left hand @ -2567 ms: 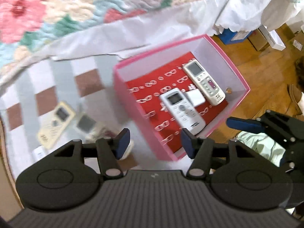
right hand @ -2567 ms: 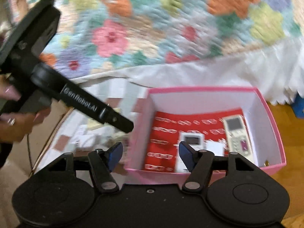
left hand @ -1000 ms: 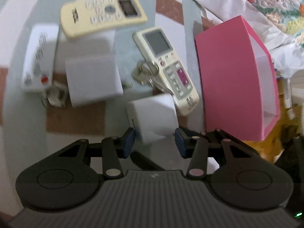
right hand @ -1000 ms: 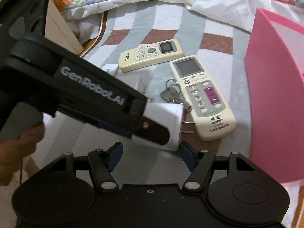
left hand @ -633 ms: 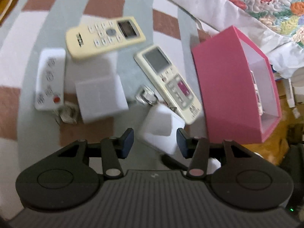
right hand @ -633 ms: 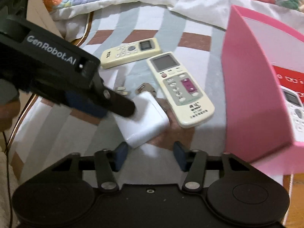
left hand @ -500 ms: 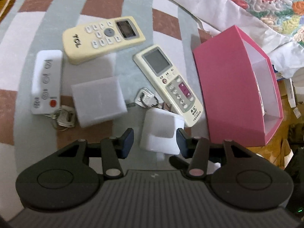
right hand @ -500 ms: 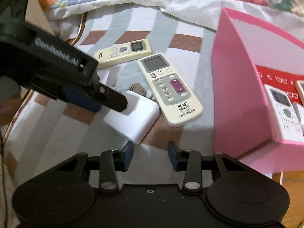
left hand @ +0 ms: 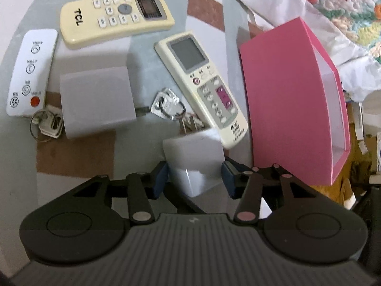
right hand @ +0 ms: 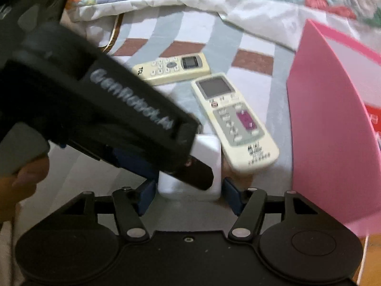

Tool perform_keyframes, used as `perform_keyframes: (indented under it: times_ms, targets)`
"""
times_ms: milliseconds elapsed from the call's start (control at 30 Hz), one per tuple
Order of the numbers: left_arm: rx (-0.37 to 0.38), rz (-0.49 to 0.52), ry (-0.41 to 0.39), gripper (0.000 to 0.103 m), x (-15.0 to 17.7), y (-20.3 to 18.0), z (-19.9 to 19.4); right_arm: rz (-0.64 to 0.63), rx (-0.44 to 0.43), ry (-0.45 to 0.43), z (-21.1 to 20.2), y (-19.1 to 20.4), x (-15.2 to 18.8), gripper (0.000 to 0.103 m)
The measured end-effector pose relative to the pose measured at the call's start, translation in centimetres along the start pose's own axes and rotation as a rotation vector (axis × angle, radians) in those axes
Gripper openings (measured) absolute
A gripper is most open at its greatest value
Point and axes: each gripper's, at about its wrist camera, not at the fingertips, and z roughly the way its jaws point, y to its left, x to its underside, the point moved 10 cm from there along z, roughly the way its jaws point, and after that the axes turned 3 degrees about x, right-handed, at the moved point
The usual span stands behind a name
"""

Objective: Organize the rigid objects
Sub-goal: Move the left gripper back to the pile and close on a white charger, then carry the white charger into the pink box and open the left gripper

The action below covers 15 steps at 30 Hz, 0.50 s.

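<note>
The pink box (left hand: pixel 293 100) stands at the right of the checked cloth (left hand: pixel 21 12), its open side turned away in the left wrist view; only the right wrist view catches a sliver of its red lining. The left view alone shows the slim white remote (left hand: pixel 28 74), the grey block (left hand: pixel 95 100) and both key bunches (left hand: pixel 170 106) — the right view has the left claw's black body across them. Both show the TCL remote (left hand: pixel 114 14) and the grey-faced remote (left hand: pixel 202 85). The white charger (left hand: pixel 194 159) lies on the cloth just short of that remote. The left claw (left hand: pixel 194 178) reaches down with jaws spread round the charger, pads (left hand: pixel 160 178) barely clear. The right claw (right hand: pixel 189 196) comes in low, equally spread, straddling the same charger (right hand: pixel 207 150).
</note>
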Motion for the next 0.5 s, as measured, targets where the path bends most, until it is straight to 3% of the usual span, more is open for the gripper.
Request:
perform_keyframes:
  times_ms: [267,500]
  targets:
    - [-0.081,0.095,-0.059,0.045,2.1,-1.6,-1.6,0.000,-0.035,0.016,-1.8,0.4,0.7,0.061]
    - [-0.093,0.159,-0.120,0.045,4.2,-3.9,-4.7,-0.030,-0.043,0.008,-5.4,0.8,0.6,0.061]
